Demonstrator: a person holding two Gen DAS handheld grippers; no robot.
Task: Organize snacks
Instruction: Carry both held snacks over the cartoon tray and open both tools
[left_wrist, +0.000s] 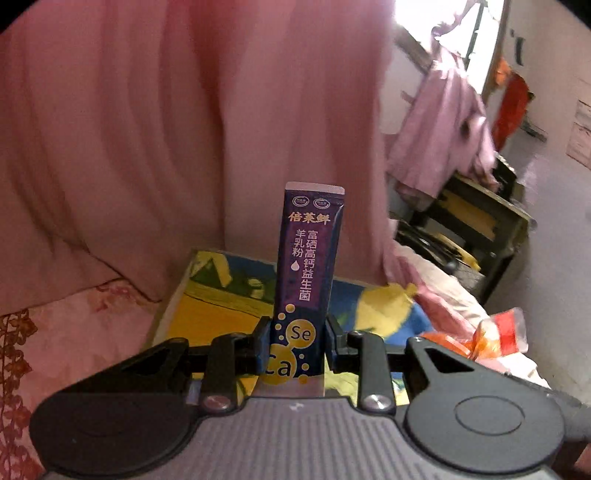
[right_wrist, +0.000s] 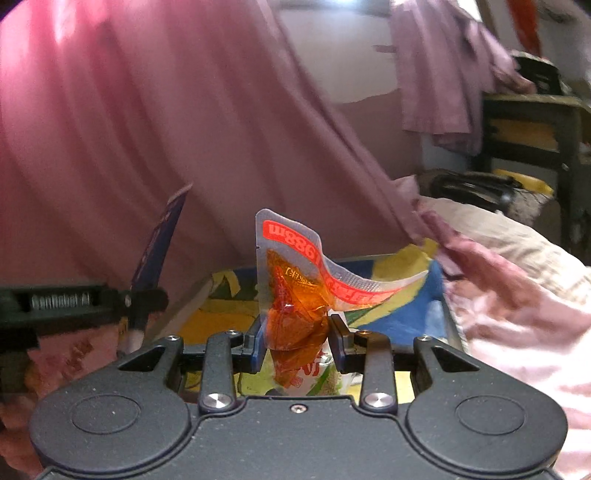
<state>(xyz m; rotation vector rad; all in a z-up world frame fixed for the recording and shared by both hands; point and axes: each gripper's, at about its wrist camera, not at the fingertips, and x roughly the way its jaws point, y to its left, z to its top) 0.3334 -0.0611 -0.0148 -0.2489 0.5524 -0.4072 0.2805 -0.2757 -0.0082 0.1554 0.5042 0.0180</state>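
Note:
My left gripper (left_wrist: 297, 341) is shut on a tall purple stick sachet (left_wrist: 308, 258) with white and gold lettering, held upright above a box with a yellow and blue cartoon print (left_wrist: 214, 295). My right gripper (right_wrist: 297, 338) is shut on a crumpled orange and red snack packet (right_wrist: 295, 291) whose silver top edge curls to the right. In the right wrist view the left gripper (right_wrist: 144, 299) shows at the left with the purple sachet (right_wrist: 159, 243) tilted in it. The orange packet (left_wrist: 495, 334) shows at the right edge of the left wrist view.
A pink curtain (left_wrist: 147, 129) hangs behind the box (right_wrist: 406, 314). Pink floral bedding (left_wrist: 74, 332) lies on the left, pale pillows (right_wrist: 517, 251) on the right. A dark wooden chair (left_wrist: 480, 218) with clothes draped over it stands at the back right.

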